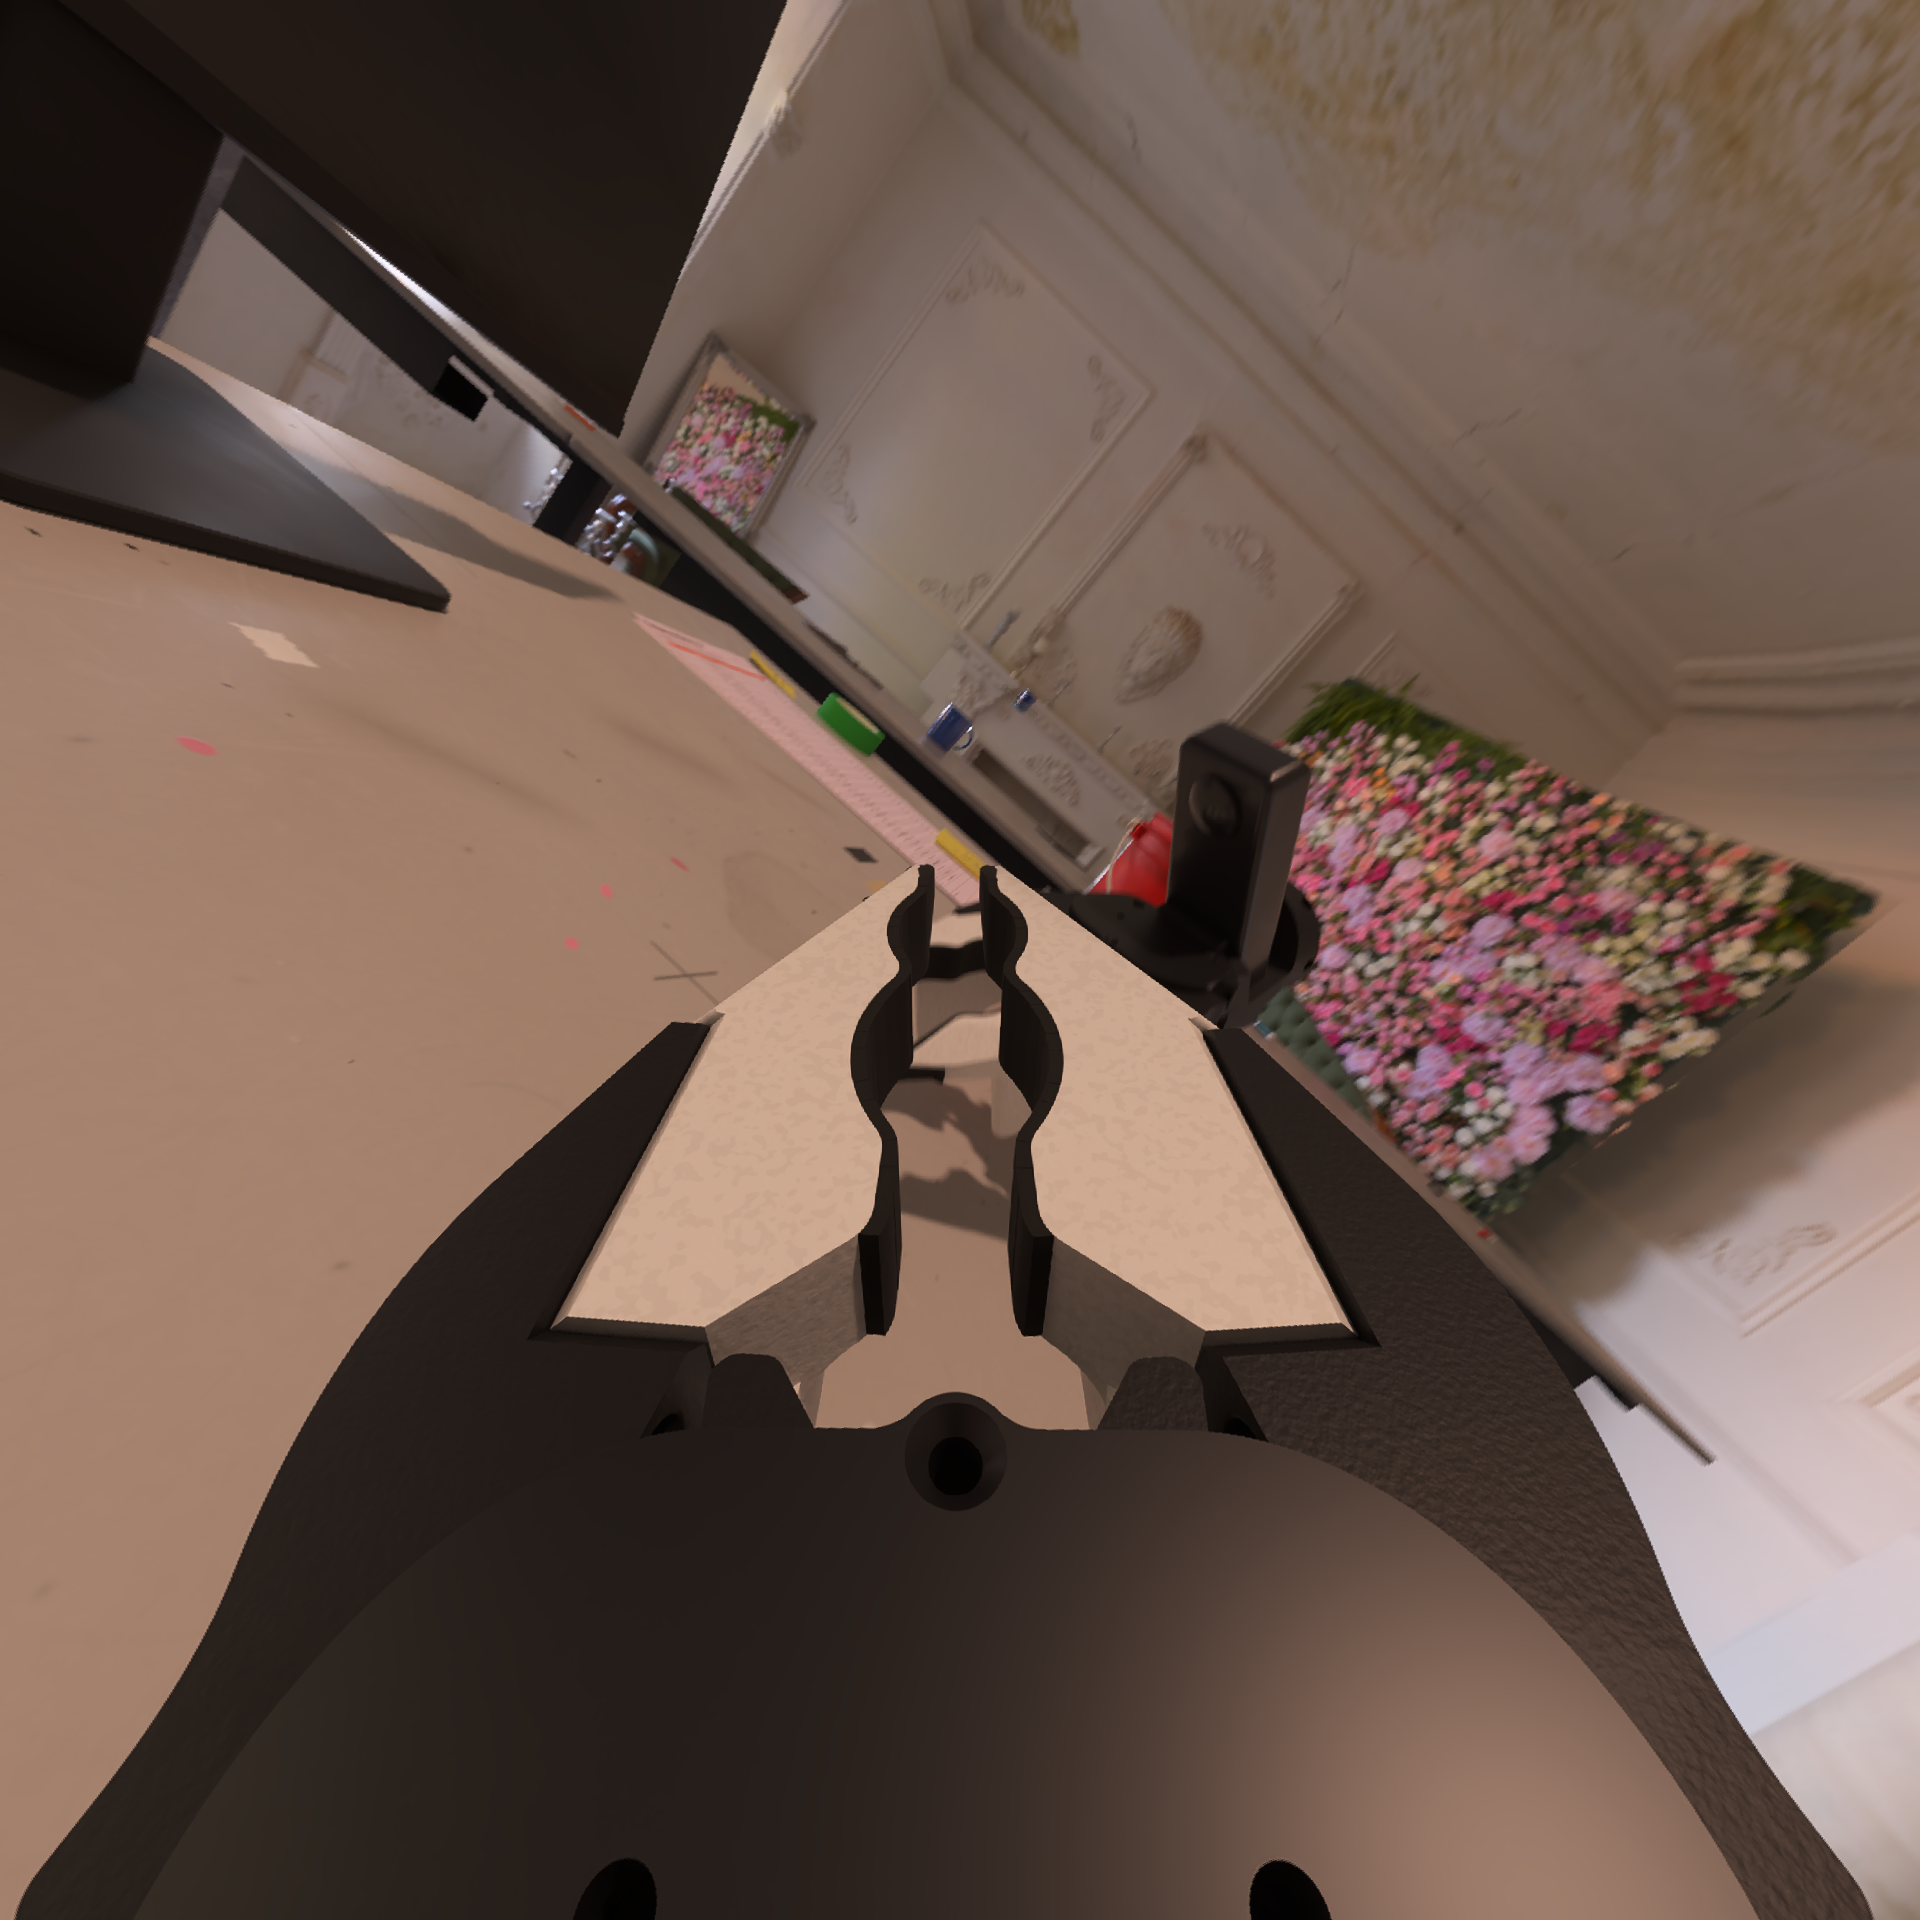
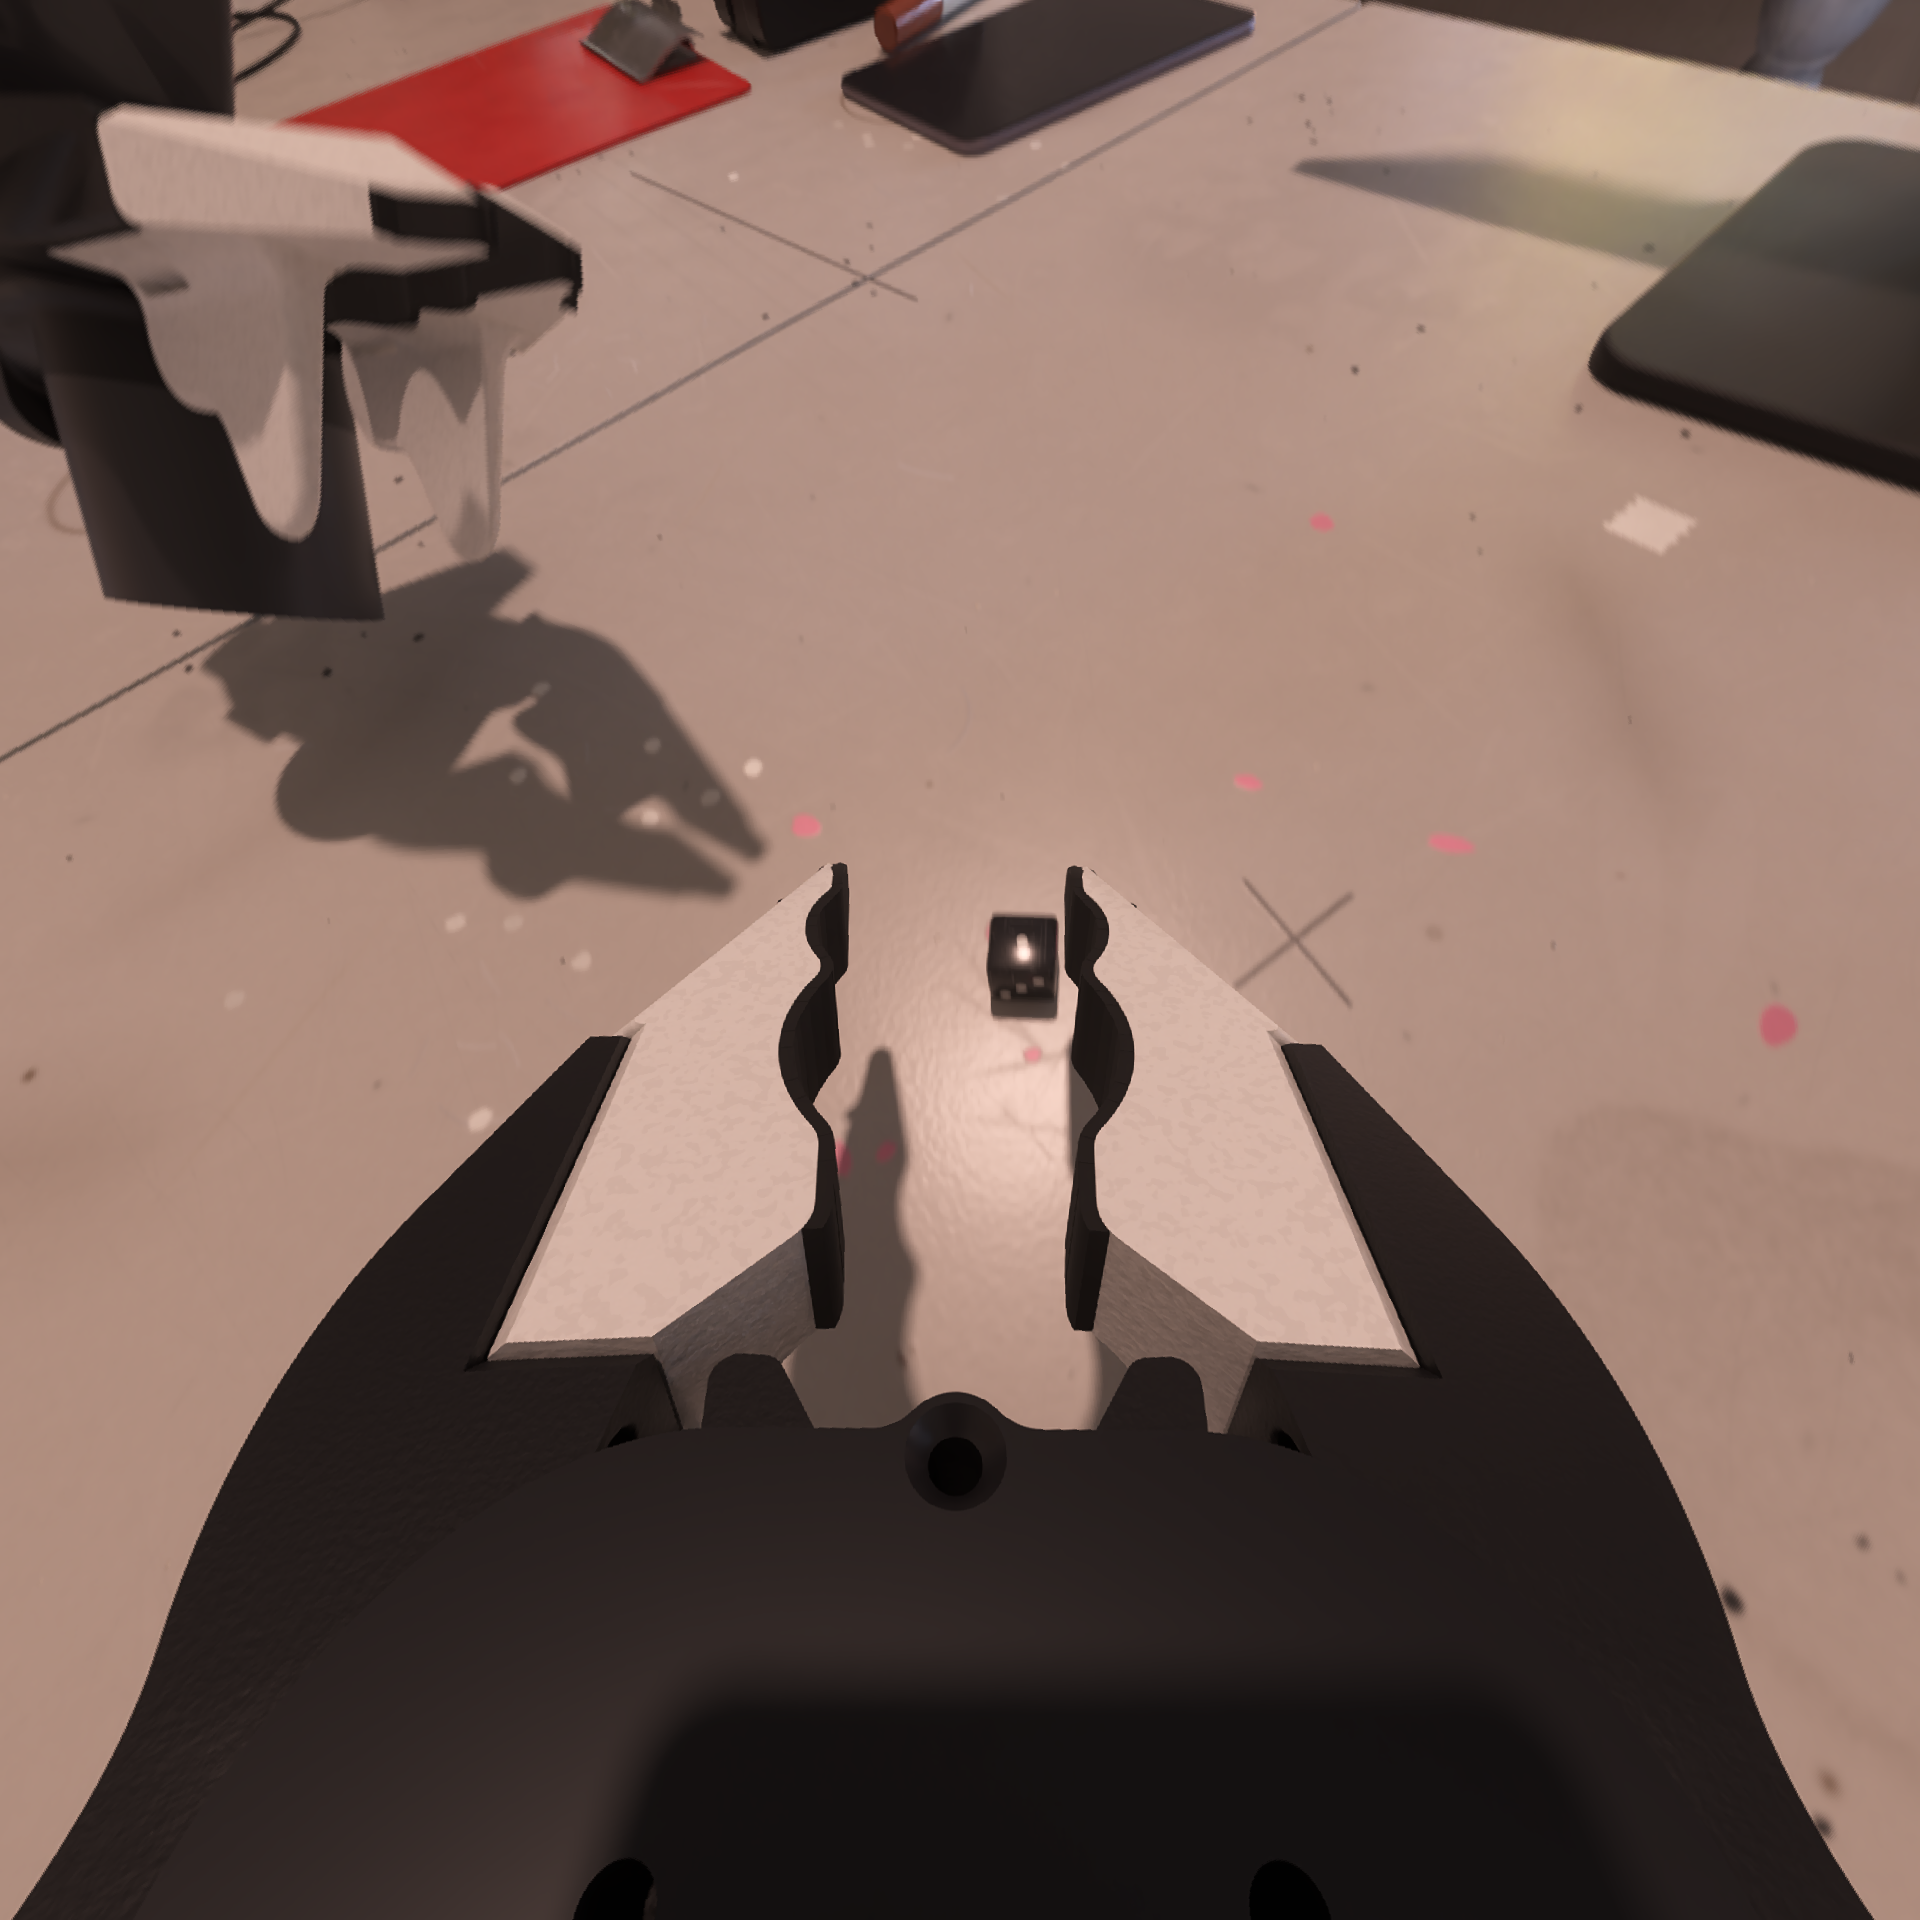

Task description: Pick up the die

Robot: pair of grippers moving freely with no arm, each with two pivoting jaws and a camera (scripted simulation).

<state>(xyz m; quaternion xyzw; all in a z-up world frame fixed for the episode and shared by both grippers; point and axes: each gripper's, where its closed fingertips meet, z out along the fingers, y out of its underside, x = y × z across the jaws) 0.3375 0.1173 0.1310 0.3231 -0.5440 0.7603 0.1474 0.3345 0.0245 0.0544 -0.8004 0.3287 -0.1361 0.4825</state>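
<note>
The die [image 2: 1023, 961] is a small black cube lying on the beige table [image 2: 1039, 468]. In the right wrist view my right gripper [image 2: 956, 894] is open and low over the table. The die sits between its fingertips, close to the right finger [image 2: 1086, 966] and apart from the left one. My left gripper [image 1: 956, 883] is empty, its jaws a narrow gap apart. It also shows in the right wrist view [image 2: 379, 530], hovering at the far left with its fingers pointing down. The die is hidden in the left wrist view.
A black pad [image 2: 1787, 343] lies at the right. A red mat [image 2: 540, 94] and a dark tablet [image 2: 1049, 62] lie at the far edge. The left wrist view shows a green tape roll [image 1: 850, 722], a blue mug [image 1: 948, 725] and the right gripper's black body [image 1: 1236, 831].
</note>
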